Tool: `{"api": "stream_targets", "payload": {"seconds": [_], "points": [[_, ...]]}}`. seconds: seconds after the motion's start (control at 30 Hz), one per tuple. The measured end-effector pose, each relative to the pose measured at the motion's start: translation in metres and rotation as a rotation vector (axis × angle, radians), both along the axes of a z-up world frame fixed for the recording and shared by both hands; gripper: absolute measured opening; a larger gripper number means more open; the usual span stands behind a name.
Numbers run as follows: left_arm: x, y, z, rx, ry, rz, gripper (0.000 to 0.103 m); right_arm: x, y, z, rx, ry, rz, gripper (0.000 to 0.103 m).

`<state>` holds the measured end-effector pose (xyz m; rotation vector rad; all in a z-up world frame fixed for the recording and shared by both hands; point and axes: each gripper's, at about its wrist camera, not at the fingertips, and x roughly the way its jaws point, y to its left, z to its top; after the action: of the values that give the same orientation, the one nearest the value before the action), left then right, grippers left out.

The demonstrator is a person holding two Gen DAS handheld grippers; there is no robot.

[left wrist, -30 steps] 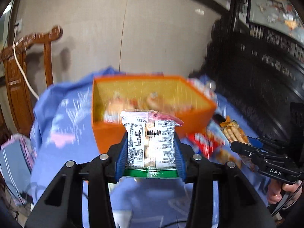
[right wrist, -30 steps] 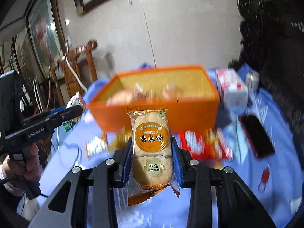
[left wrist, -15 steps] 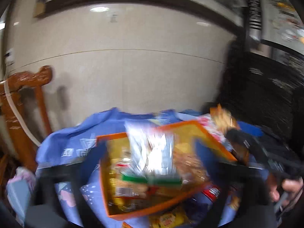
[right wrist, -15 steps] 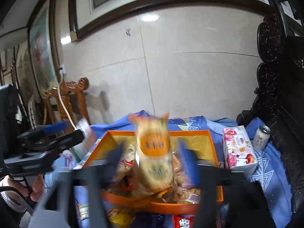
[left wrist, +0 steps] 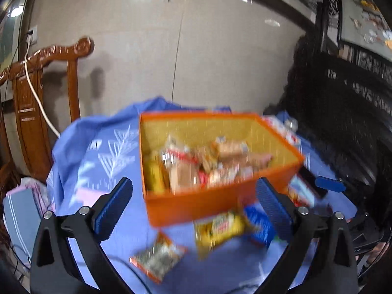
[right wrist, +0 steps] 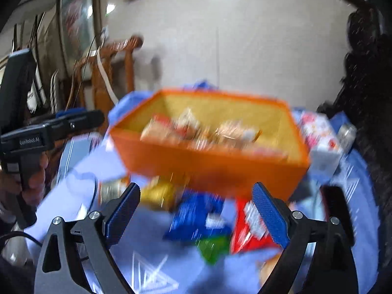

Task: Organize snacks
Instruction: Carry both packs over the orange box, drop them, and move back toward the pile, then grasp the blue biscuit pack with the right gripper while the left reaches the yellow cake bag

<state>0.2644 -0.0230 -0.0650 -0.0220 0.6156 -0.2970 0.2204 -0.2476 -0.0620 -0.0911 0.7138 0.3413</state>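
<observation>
An orange box [left wrist: 220, 203] full of snack packets stands on the blue cloth; it also shows in the right wrist view [right wrist: 208, 164]. My left gripper [left wrist: 196, 205] is open and empty, in front of the box. My right gripper [right wrist: 196, 210] is open and empty, also in front of the box. Loose packets lie before the box: a yellow one [left wrist: 218, 227], an orange-edged one [left wrist: 156, 257], a blue one [right wrist: 196, 215] and a red one [right wrist: 250, 230]. The left gripper shows at the left of the right wrist view [right wrist: 73, 120].
A white flowered carton [right wrist: 321, 139] and a can [right wrist: 346, 134] stand right of the box. A black phone [right wrist: 335, 210] lies on the cloth. A wooden chair [left wrist: 36, 112] is at the left, dark carved furniture [left wrist: 343, 122] at the right.
Both grippers held packets over the box, opened, and the packets dropped into it. Both have since pulled back low in front of the box.
</observation>
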Motion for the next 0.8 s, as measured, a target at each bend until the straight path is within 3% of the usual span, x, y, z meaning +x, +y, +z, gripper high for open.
{"api": "stream_targets", "payload": {"seconds": [0.17,0.53,0.7,0.8], "points": [[-0.022,0.0,-0.029,0.047,0.051,-0.021,0.099,0.005,0.017,-0.033,-0.102,0.098,0.068,0.093],[-0.024,0.014,-0.044,0.043,0.089,0.003,0.099,0.055,0.05,-0.086,-0.273,0.215,0.153,0.092],[-0.021,0.014,-0.048,0.055,0.096,0.009,0.099,0.062,0.053,-0.095,-0.295,0.235,0.149,0.069],[-0.018,0.015,-0.051,0.045,0.108,0.011,0.099,0.059,0.055,-0.092,-0.301,0.227,0.144,0.061]]}}
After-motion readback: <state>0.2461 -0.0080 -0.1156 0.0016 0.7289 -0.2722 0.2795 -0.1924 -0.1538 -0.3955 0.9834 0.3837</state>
